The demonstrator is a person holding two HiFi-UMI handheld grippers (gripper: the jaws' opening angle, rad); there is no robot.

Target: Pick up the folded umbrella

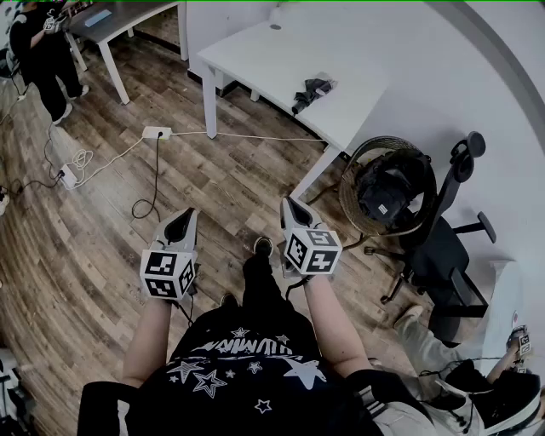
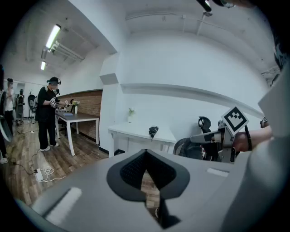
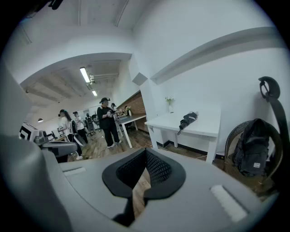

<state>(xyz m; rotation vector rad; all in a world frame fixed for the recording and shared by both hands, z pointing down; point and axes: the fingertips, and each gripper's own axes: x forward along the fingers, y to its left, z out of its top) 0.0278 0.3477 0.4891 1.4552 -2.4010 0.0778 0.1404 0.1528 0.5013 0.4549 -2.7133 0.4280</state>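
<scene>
Storage: a round wicker basket (image 1: 351, 189) is standing on the wood floor (image 1: 102, 221) just beside the white table (image 1: 255, 47) and is holding a black backpack (image 1: 387, 189), which is filling most of it. A black office chair (image 1: 443, 255) is standing just beside the basket, on the side away from the table.

Task item: the folded umbrella (image 1: 312, 92) is lying flat on the white table, near its front edge. It is touching neither gripper and is sitting well ahead of both. It is also showing in the left gripper view (image 2: 153, 132) and the right gripper view (image 3: 187, 120).

Claws: the left gripper (image 1: 182, 223) is clenching on nothing, its pad tips meeting (image 2: 145, 153) with only floor showing through the slit below them. The right gripper (image 1: 295, 209) is likewise pressing its pads tip to tip (image 3: 145, 152) and gripping nothing.

Hands: both bare forearms are reaching forward from the wearer's body. They are carrying the grippers side by side over the floor, noses tilting a little downward and pointing towards the table. The marker cubes are facing up at the head view.

Other: a power strip (image 1: 157, 132) is trailing its cables across the floor. A person in black (image 1: 41, 51) is standing at a second table (image 1: 119, 21) to the far left.
</scene>
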